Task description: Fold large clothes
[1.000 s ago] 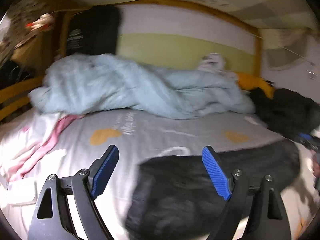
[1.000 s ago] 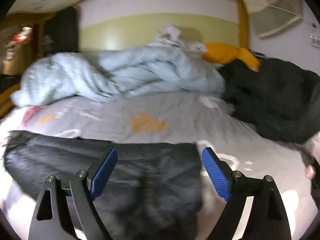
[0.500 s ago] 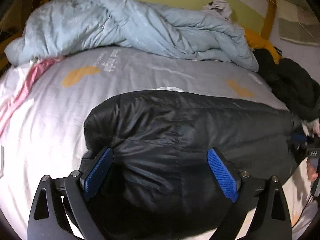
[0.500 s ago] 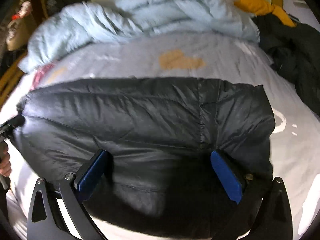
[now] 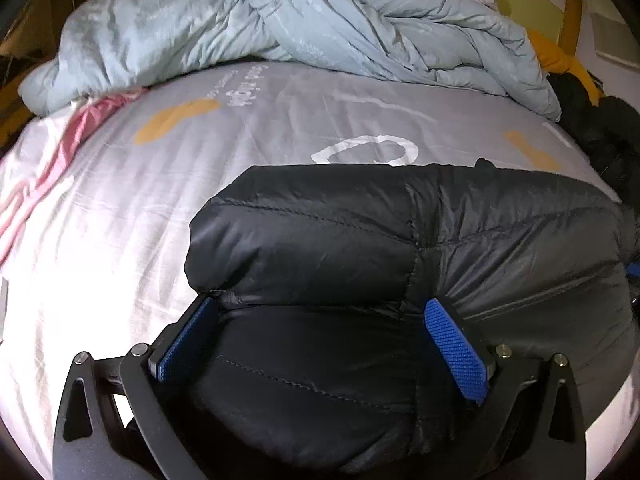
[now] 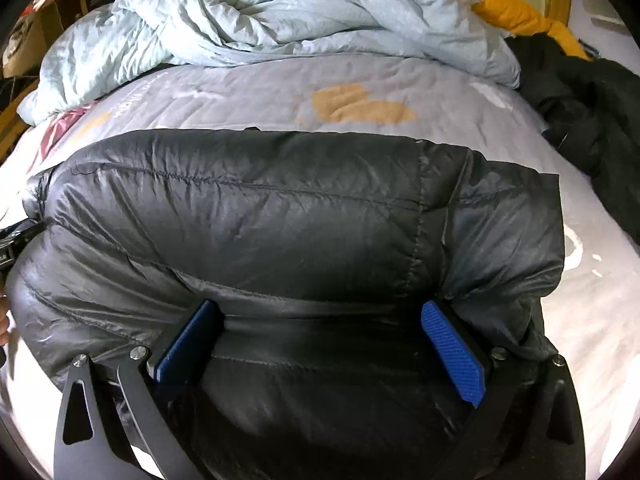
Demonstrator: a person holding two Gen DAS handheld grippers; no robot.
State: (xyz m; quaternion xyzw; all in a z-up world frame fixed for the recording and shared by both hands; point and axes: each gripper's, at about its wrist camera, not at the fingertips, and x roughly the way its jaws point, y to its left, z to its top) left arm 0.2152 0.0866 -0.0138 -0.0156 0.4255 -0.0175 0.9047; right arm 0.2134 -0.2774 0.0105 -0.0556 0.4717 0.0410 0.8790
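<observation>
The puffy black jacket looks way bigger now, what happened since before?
Both grippers came down close over the puffy black quilted jacket, laying it on the grey printed bedsheet. The left gripper and right gripper have just been opening, their blue pads wide with jacket fabric bulging between them. The crumpled light blue duvet stayed put.

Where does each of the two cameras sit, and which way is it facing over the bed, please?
Left wrist: on the left gripper, angled down onto the puffy black quilted jacket; its blue-padded fingers and the other gripper's edge show.
Right wrist: on the right gripper, angled down at the jacket's right part; own fingers show, and a fingertip at the left edge.
Shared: jacket, grey printed bedsheet, crumpled pale-blue duvet.
</observation>
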